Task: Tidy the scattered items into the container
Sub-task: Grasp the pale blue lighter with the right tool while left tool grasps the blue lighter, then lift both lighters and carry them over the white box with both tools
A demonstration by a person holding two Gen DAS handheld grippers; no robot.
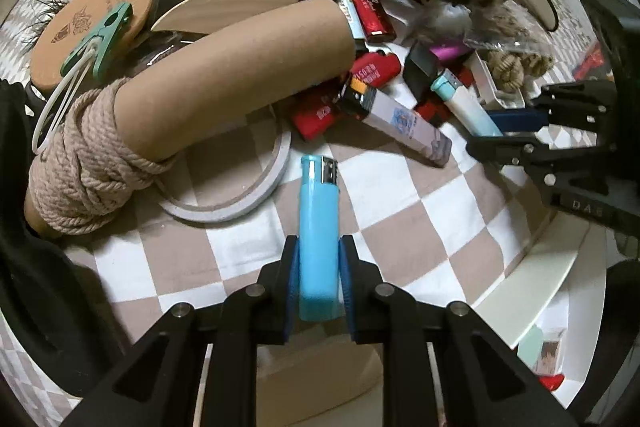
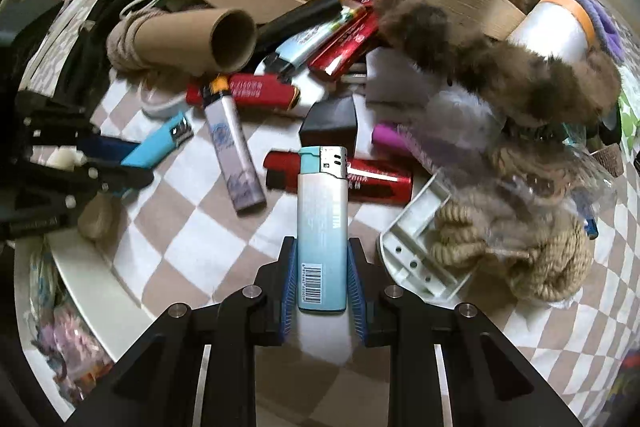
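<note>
**Both grippers gripping lighters over the cluttered cloth**

The left gripper (image 1: 318,283) had its fingers clenched on a blue lighter (image 1: 318,227), the blue pads pressed to both sides of its lower body and its metal head pointing away from the camera. The right gripper (image 2: 322,283) likewise grasped a white lighter (image 2: 320,227) with a pale teal cap, barcode end nearest the camera, pads tight on both sides. Each gripper showed at the edge of the other's view, its lighter between the fingers.

Both lighters were held over a checked cloth (image 1: 400,211) of beige and white squares. Beyond them lay the scattered pile: a patterned lighter (image 2: 234,155) with an orange cap, several red lighters (image 2: 248,91), a small black box (image 2: 332,125), and a cardboard tube (image 1: 224,75) wound with rope at one end. A green peg (image 1: 106,39) sat clipped on a round cork disc (image 1: 92,27) behind the tube. Brown fur (image 2: 500,63) sprawled at the right, above a coil of rope (image 2: 520,247) in a clear bag and a white plastic bracket (image 2: 416,247).

The container's curved white rim (image 2: 92,275) showed at the lower left of the right wrist view, just beside the cloth, with some pale items inside it too blurred to name.
</note>
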